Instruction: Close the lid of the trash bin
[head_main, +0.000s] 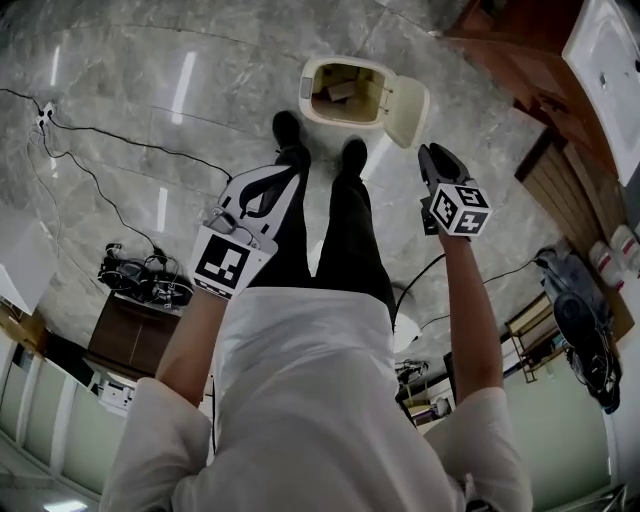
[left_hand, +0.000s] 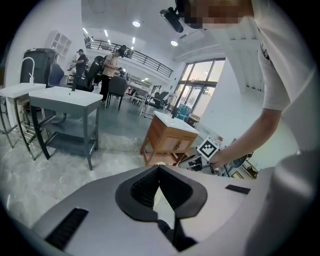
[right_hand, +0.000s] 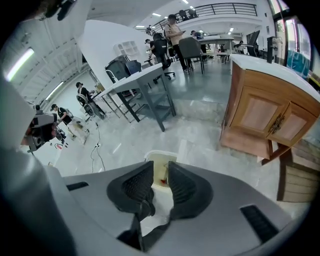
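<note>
- Trash bin (head_main: 312, 98) stands on the marble floor (head_main: 150, 90), just ahead of my shoes (head_main: 287, 128).
- The cream lid (head_main: 405, 110) is swung open, off to the bin's right in the head view. The bin's mouth is uncovered.
- Some rubbish inside: a tan scrap (head_main: 336, 92). Right gripper view also shows a small red bit, can't tell what.
- Left gripper (head_main: 286, 168): held over my left leg, well apart from the bin. Pad tips meet at the front, nothing between them (left_hand: 158, 169).
- Right gripper (head_main: 429, 151): raised on my right side, tip just beside the lid's lower edge. Can't tell if it touches.
- Right jaws stand a narrow gap apart, holding nothing (right_hand: 161, 170). The bin's rim (right_hand: 161, 154) shows just past them and through the gap.
- Wooden cabinet (right_hand: 265, 115) on the floor to the right of the bin in the right gripper view. It also shows in the left gripper view (left_hand: 170, 140).
- Grey table (right_hand: 145, 82) farther back, with people around desks behind it.
- Black cables (head_main: 100, 170) trail over the floor on my left.
</note>
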